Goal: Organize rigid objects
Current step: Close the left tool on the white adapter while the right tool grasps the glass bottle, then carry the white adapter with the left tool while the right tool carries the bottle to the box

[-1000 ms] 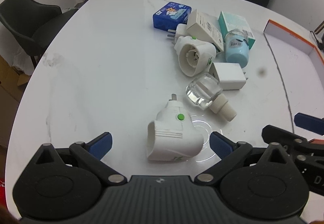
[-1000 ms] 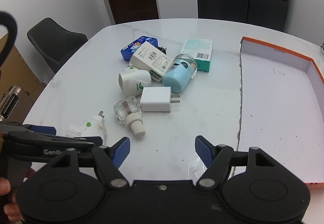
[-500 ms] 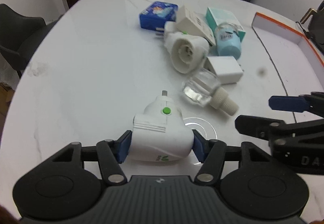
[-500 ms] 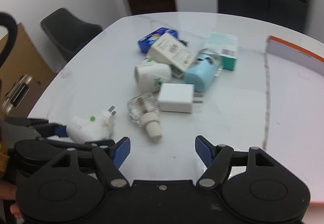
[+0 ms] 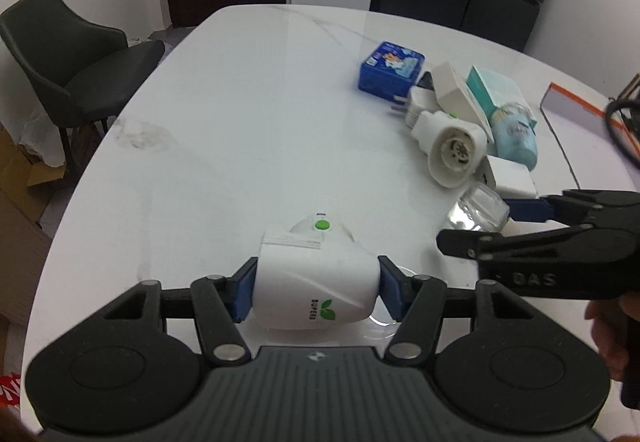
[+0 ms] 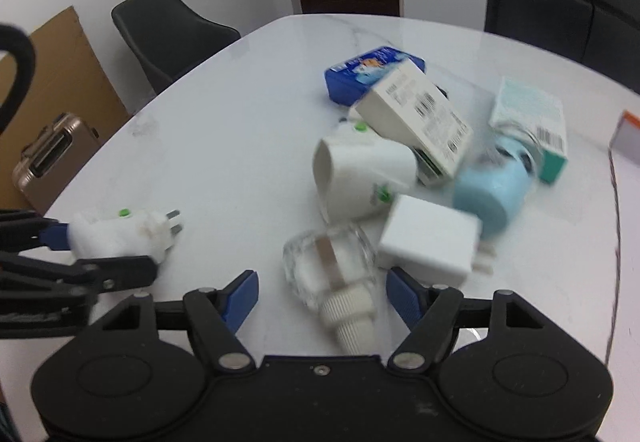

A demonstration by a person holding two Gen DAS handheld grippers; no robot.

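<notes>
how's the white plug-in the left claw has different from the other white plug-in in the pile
The held plug-in is clamped in the left claw, apart from the pile; the pile plug-in lies loose against the boxes. The held one's socket faces the camera; the pile one shows its open socket. Both are white with green buttons.

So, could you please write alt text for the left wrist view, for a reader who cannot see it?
The left gripper is shut on a white plug-in device with a green button, over a white marble table. To the right, the right gripper reaches toward a clear bottle beside a cluster of boxes and plugs.
</notes>
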